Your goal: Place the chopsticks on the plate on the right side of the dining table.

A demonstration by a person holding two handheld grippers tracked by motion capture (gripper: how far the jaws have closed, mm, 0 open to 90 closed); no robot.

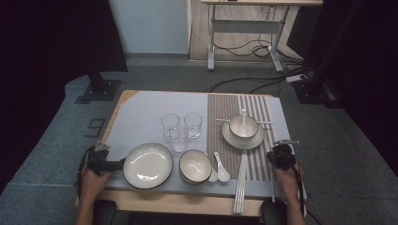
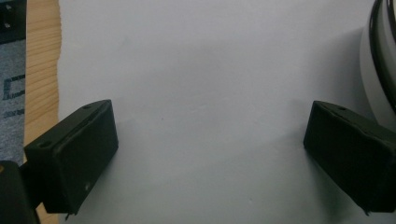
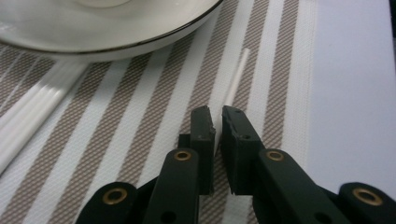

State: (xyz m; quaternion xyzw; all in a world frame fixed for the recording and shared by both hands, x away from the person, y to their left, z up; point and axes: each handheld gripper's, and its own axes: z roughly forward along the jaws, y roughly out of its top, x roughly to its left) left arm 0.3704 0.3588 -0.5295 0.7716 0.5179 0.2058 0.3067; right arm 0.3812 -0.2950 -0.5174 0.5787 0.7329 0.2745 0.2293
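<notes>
L gripper (image 1: 109, 165) sits at table's near-left edge, low over bare grey mat (image 2: 201, 70). Jaws spread wide, nothing betw. them. Large plate (image 1: 148, 165) just beside its R jaw; plate's dark rim also at the far R of the left gripper view (image 2: 380, 51). Not touching, as far as I can tell.

Moving R: three glasses (image 1: 180, 126) clustered behind plate, dark-rimmed bowl (image 1: 195, 166) next to plate, two white spoons (image 1: 219, 169) just R of bowl. Then a bundle of white chopsticks (image 1: 241, 180) lying front-to-back on striped placemat (image 1: 256, 105), near end overhanging table edge. Behind them, small bowl w/ spoon on saucer (image 1: 243, 136).

R gripper (image 1: 281, 156) at near-R of placemat. Jaws nearly closed, pinched on a single white chopstick (image 3: 236, 79) that runs away from tips toward saucer (image 3: 140, 39); grip is at the stick's near end only.

Risks (judgement):
- End-grip on thin smooth stick → may pivot or slip out when lifted.
- Far tip near saucer rim; a swing could knock it.
- Stick may still lie flat on the weave; dragging could shift placemat.
- Overhanging bundle could roll off if table nudged.
- L gripper's R jaw close to plate; a sideways move would bump it toward bowl.
</notes>
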